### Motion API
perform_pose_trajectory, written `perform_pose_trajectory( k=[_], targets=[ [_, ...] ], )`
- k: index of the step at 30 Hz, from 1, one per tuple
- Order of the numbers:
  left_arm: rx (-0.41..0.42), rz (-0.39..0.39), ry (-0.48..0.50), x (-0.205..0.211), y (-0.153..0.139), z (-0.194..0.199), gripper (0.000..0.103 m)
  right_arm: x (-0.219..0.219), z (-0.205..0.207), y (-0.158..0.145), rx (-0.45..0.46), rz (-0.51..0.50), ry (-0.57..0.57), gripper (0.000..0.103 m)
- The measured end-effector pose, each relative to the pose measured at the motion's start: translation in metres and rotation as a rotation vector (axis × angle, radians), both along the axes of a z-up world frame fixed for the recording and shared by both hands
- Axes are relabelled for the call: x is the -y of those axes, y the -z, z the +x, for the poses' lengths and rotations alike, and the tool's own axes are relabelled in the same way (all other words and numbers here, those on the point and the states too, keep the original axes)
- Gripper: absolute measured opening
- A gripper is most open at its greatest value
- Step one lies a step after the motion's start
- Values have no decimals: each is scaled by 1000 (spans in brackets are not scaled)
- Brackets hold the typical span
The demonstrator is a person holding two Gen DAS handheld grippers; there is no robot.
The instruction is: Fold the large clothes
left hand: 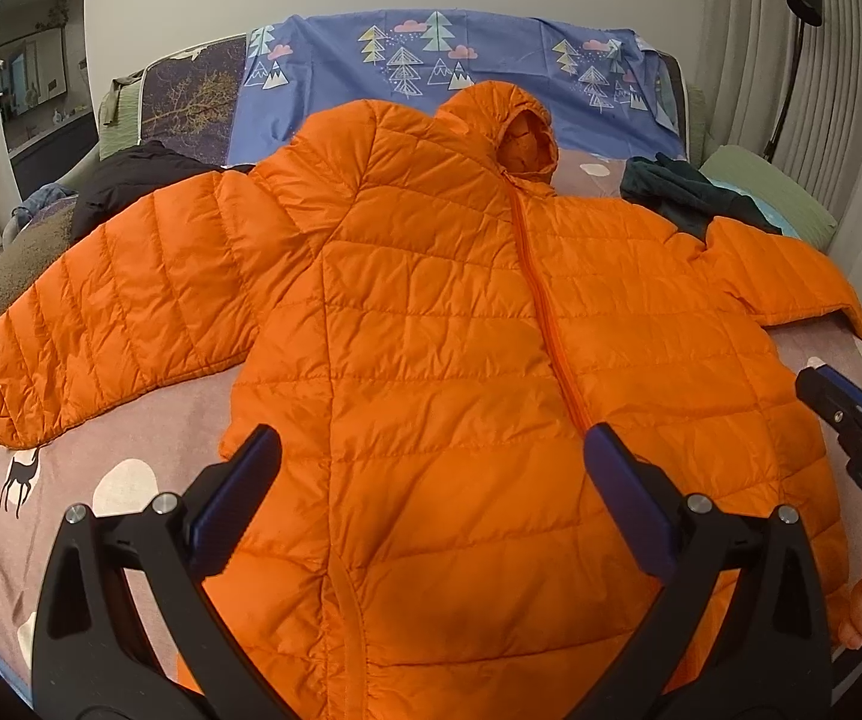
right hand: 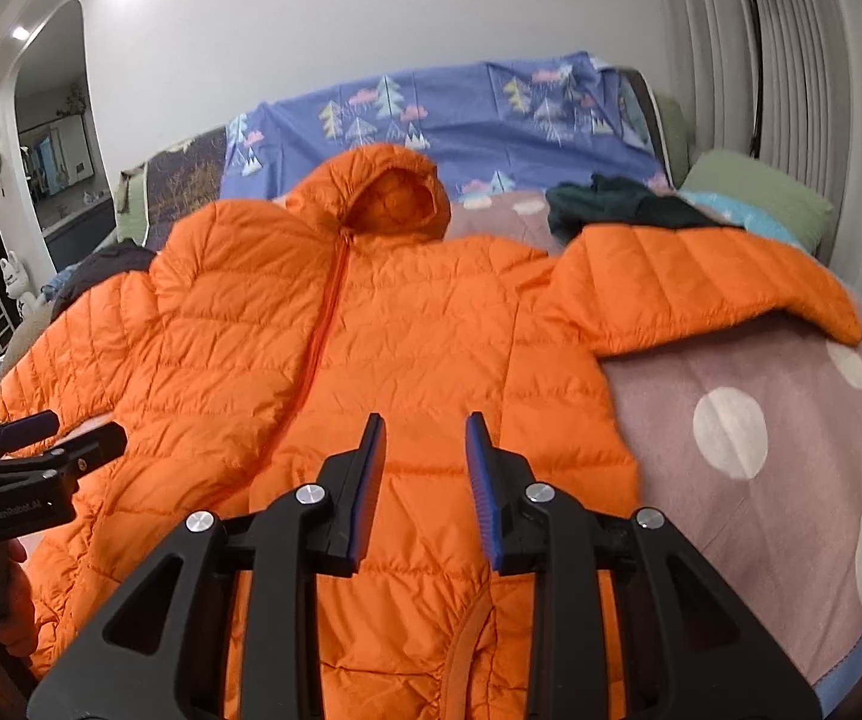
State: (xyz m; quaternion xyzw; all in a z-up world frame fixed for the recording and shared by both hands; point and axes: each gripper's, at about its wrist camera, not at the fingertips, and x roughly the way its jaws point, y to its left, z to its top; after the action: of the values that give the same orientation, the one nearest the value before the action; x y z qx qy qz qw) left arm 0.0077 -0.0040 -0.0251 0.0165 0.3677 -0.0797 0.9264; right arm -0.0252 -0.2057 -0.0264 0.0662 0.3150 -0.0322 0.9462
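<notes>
Jacket: an orange quilted jacket [left hand: 443,324] with a hood is spread flat, front side up and zipped, across the middle of the bed.
Sleeves: both are stretched outward; one sleeve [left hand: 101,306] is seen at the left of the left wrist view, the other sleeve [right hand: 707,288] at the right of the right wrist view, its cuff drooping onto the blanket.
Hood: the hood [right hand: 395,192] is turned toward the headboard end, opening upward.
Bed: a mauve blanket [right hand: 749,420] with white dots and deer figures is laid under the jacket; a blue sheet [left hand: 431,54] printed with trees is draped behind it.
Left gripper: the left gripper [left hand: 431,492] is held above the jacket's lower front, its jaws spread wide apart with nothing between them.
Right gripper: the right gripper [right hand: 425,480] is held over the lower hem area, jaws parted by a narrow gap; the fabric appears to lie below the fingers rather than pinched, though contact cannot be judged for certain.
Other clothes: a dark green garment [right hand: 611,198] is bunched near the far sleeve, and a black garment [left hand: 131,180] is partly covered by the jacket's shoulder.
Surroundings: a green pillow [right hand: 755,192] is set by the curtain, beside a black lamp [left hand: 803,6].
</notes>
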Motion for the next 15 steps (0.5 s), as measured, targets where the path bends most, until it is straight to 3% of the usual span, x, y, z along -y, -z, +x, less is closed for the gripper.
perform_pose_trajectory(
  k=[15],
  targets=[
    [26, 29, 11, 5, -2, -4, 101, 2, 1, 6, -34, 6, 3, 35]
  ],
)
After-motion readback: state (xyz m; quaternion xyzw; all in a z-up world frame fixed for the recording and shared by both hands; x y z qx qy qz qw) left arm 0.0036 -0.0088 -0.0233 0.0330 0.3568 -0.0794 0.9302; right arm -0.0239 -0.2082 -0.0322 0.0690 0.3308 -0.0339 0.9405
